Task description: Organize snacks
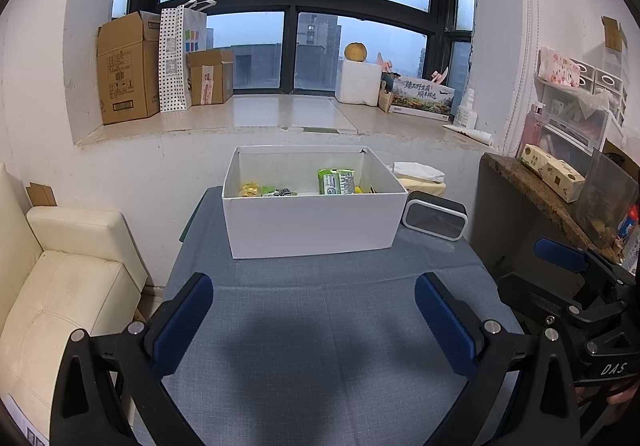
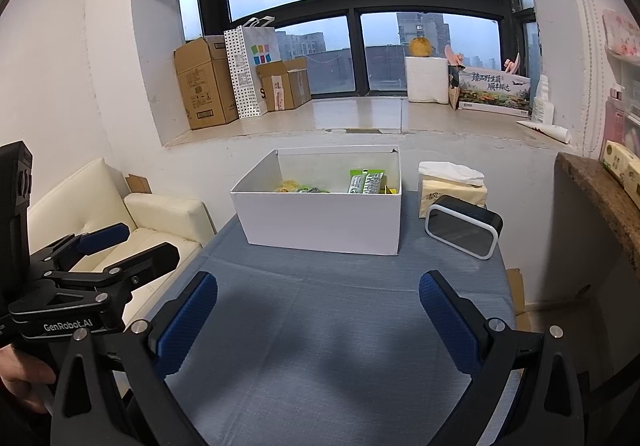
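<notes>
Both jaws wide over bare blue cloth (image 1: 320, 306) short of white box (image 1: 312, 226), long axis crosswise, snacks (image 1: 336, 182) inside

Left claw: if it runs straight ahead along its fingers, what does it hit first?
Most likely the near wall of the white box. The left claw is open and empty over the blue tablecloth, with nothing lying between it and the box. Its height is unclear, so it could graze the cloth first.
</notes>
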